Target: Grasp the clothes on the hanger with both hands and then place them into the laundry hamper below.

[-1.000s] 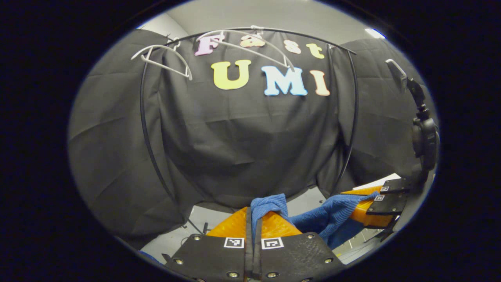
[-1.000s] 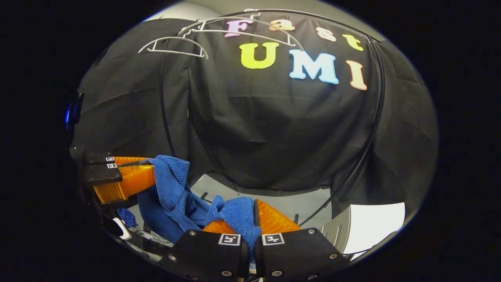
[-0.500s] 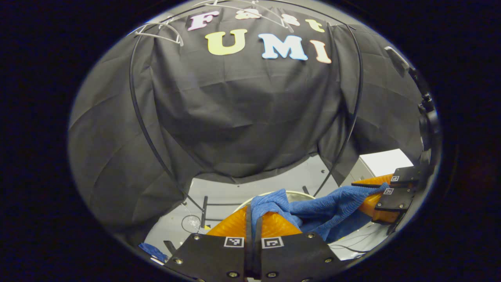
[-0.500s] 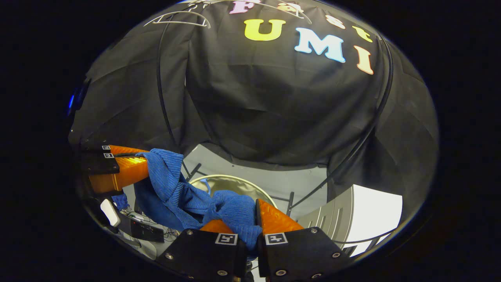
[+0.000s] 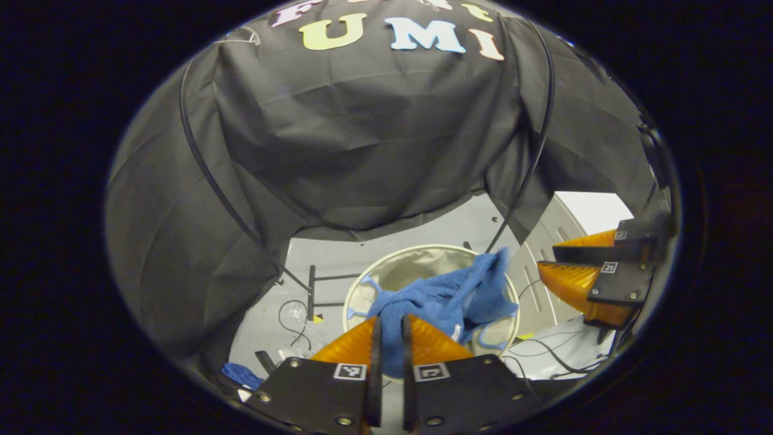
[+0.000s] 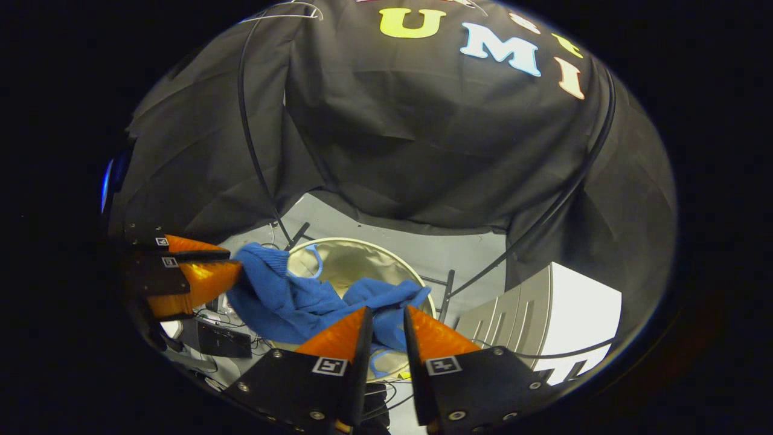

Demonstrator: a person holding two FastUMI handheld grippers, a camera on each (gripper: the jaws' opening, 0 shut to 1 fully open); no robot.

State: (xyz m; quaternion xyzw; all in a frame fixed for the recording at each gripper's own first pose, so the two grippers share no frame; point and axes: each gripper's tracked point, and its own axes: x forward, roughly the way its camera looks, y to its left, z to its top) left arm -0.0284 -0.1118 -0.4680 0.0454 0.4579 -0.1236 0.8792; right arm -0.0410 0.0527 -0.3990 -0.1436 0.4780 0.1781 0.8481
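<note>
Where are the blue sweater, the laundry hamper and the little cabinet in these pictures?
blue sweater [image 6: 284,305]: right gripper view, its knit body.
laundry hamper [image 6: 344,261]: right gripper view, inner wall.
white cabinet [image 6: 583,329]: right gripper view, its side.

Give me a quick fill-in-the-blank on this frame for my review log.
1. The garment over the hamper is ___ in colour.
2. The hamper's rim is ___ in shape.
3. The right gripper is ___, gripping nothing.
Missing words: blue; round; open.

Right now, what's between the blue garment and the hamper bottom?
Nothing, by the right gripper view: blue garment drapes over the hamper rim, above bare lining.
</note>
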